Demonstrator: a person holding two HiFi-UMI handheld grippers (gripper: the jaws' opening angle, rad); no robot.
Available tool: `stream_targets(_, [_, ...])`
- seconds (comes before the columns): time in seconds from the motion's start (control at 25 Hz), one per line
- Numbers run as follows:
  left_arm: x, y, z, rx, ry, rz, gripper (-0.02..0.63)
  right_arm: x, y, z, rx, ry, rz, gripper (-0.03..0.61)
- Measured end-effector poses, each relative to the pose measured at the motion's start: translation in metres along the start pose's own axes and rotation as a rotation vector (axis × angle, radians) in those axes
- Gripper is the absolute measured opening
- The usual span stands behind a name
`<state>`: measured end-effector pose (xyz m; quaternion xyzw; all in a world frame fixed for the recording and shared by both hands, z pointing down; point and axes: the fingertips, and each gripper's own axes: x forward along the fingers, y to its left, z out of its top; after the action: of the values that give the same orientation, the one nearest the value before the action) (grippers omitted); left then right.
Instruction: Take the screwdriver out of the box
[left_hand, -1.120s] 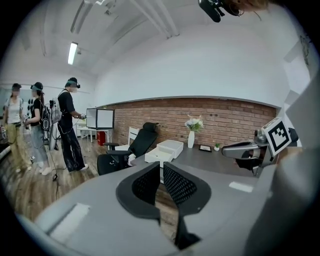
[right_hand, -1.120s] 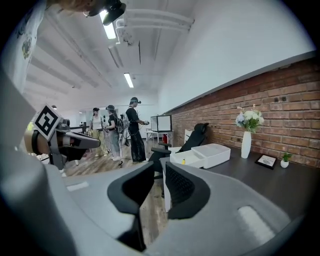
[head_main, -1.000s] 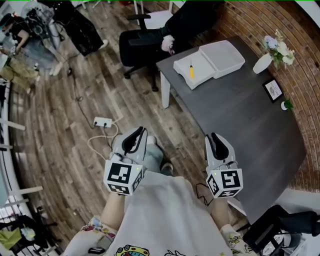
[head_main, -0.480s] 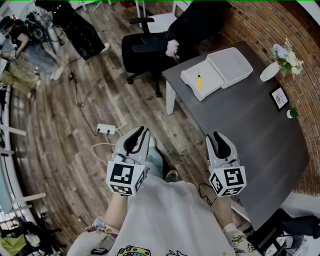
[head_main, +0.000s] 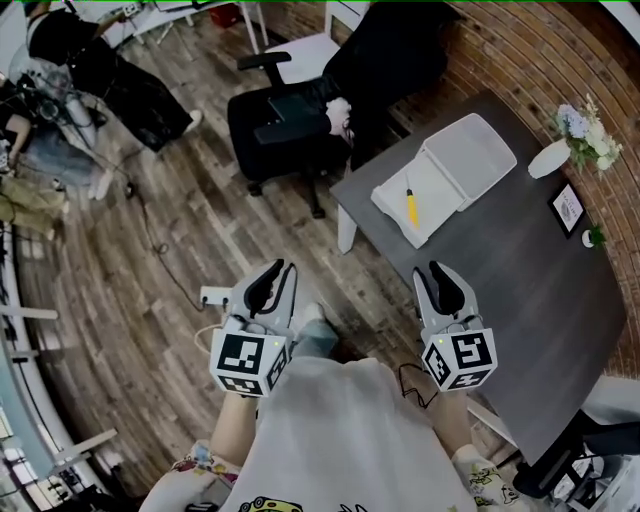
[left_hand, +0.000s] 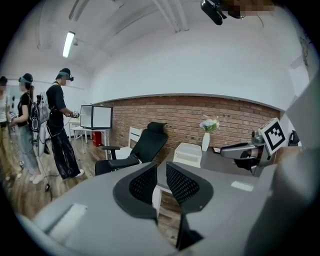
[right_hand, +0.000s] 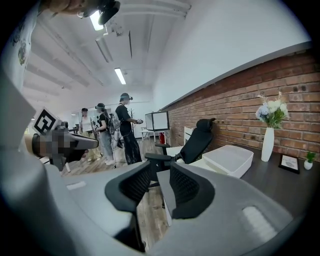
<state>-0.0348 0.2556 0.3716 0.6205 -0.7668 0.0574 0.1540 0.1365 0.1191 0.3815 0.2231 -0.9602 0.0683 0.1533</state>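
Note:
A yellow-handled screwdriver lies in the open half of a white box near the corner of the dark table. The box also shows in the left gripper view and the right gripper view. Both grippers are held in the air in front of the person, well short of the box. My left gripper is open over the wooden floor, nothing between its jaws. My right gripper hangs by the table's near edge, its jaws opening and empty.
A black office chair stands by the table's far-left corner. A white vase with flowers, a small picture frame and a tiny plant sit along the brick wall. A power strip and cable lie on the floor. People stand at the far left.
The person has walked toward the table: box, screwdriver and table have slid down and nearer in the head view. Both grippers keep their places in front of the body.

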Motion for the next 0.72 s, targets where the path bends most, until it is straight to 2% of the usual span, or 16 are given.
stream_targets(0.32, [0.030,0.059,0.000,-0.023,0.023,-0.027,0.077,0.061,0.015,0.009,0.011,0.031,-0.017,0.118])
stream_targets(0.72, [0.049,0.084,-0.014,-0.060,0.075,-0.089,0.077,0.094,0.019,0.011,0.031,0.082,-0.066,0.141])
